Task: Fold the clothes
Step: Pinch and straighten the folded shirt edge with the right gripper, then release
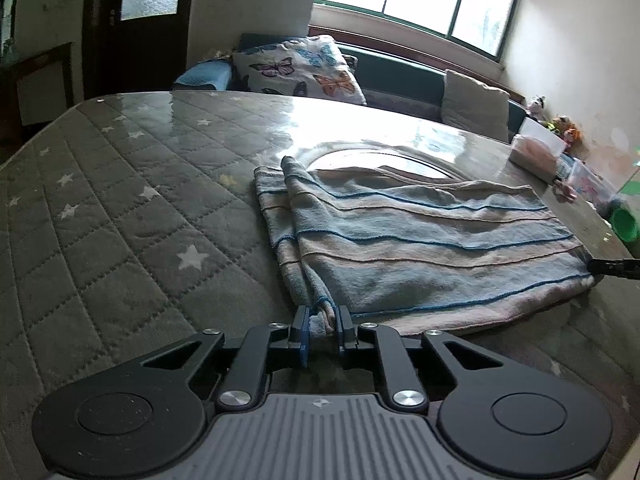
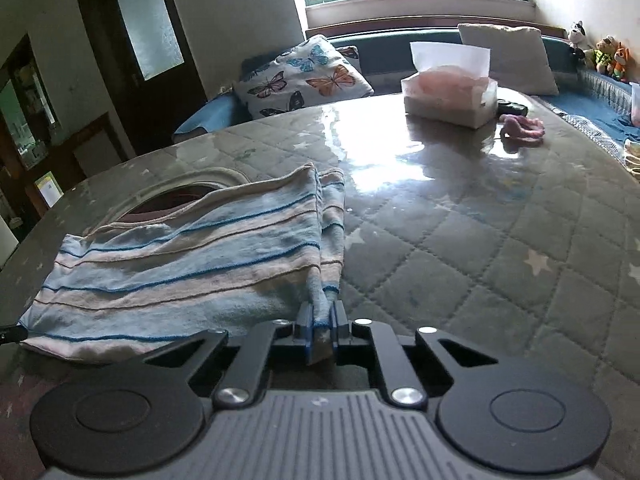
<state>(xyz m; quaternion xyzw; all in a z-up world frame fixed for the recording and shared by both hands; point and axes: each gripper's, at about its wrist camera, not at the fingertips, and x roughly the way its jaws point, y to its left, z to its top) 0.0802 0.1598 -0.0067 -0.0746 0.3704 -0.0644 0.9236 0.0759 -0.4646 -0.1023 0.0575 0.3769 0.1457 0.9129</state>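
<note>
Both near corners pinched now, my left tongs [image 1: 323, 322] and right tongs [image 2: 321, 326] each clamped on the striped garment [image 1: 420, 240] lying flat on the desk [image 1: 120, 200], so the folding is barely begun, I'd say.

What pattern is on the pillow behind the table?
Colourful butterflies on white, on the pillow; clearest in the right wrist view.

Home living room: butterfly cushion [image 1: 298, 70], soft toys [image 2: 600, 54].

1 striped cloth [image 2: 180, 256], 2 tongs, 1 tissue box [image 2: 448, 96], 2 cushions, 3 plush toys.
</note>
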